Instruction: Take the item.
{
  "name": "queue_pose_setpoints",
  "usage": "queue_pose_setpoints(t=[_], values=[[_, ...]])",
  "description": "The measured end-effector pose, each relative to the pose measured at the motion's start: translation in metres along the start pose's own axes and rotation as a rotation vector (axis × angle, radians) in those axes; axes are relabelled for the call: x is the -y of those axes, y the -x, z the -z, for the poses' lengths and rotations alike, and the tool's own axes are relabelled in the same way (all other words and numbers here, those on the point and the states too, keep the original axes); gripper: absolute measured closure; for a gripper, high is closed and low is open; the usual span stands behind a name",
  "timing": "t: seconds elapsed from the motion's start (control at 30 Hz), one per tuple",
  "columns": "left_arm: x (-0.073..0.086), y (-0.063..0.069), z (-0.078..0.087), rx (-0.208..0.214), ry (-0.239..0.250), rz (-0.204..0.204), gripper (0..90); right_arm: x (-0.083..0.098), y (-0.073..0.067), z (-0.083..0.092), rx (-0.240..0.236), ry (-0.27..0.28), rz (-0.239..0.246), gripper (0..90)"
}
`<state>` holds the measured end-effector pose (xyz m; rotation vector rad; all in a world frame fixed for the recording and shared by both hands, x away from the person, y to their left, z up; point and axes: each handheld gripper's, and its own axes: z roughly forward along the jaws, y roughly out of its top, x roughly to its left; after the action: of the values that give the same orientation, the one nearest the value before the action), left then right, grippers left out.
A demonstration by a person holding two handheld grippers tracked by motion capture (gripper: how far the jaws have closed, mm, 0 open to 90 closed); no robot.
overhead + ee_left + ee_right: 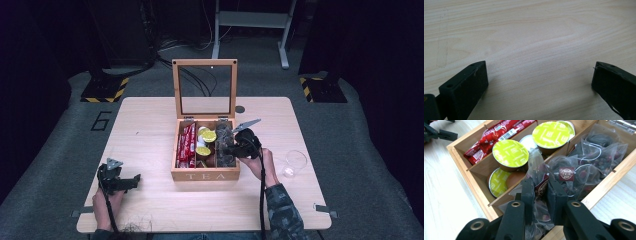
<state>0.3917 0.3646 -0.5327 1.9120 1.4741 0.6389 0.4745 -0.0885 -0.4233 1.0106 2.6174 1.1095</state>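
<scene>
A wooden box marked TEA (205,175) stands mid-table with its glass lid (204,62) upright. Inside lie red stick packets (499,133) in one compartment, green-topped capsules (510,153) in the middle one, and clear tea bags (596,150) in the third. My right gripper (541,188) hangs over the box's near right corner (228,149), shut on a clear tea bag (537,170) by its dark red label. My left gripper (134,179) rests low at the table's near left, jaws wide apart over bare wood (540,75), nothing between them.
A clear plastic cup (295,163) stands to the right of the box, near the right forearm. The table's wooden top (150,130) runs out at its front edge close to both hands. The left gripper (439,133) lies beyond the box's far corner in the right gripper view.
</scene>
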Motion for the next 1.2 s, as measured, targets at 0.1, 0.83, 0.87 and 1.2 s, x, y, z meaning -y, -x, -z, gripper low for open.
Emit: queue_pose_setpoints(t=[0.1, 0.83, 0.87, 1.2], values=[[0.000, 0.000, 0.000, 0.000, 0.000, 0.000, 0.4, -0.001, 0.000, 0.004, 0.006, 0.014, 0.012, 77.0], [0.000, 0.000, 0.000, 0.000, -0.001, -0.001, 0.4, -0.001, -0.003, 0.039, 0.051, 0.056, 0.021, 77.2], [0.000, 0.000, 0.000, 0.000, -0.001, -0.001, 0.4, -0.001, -0.003, 0.039, 0.051, 0.056, 0.021, 77.2], [0.000, 0.000, 0.000, 0.000, 0.000, 0.000, 0.4, 0.003, 0.000, 0.055, 0.082, 0.069, 0.016, 77.2]])
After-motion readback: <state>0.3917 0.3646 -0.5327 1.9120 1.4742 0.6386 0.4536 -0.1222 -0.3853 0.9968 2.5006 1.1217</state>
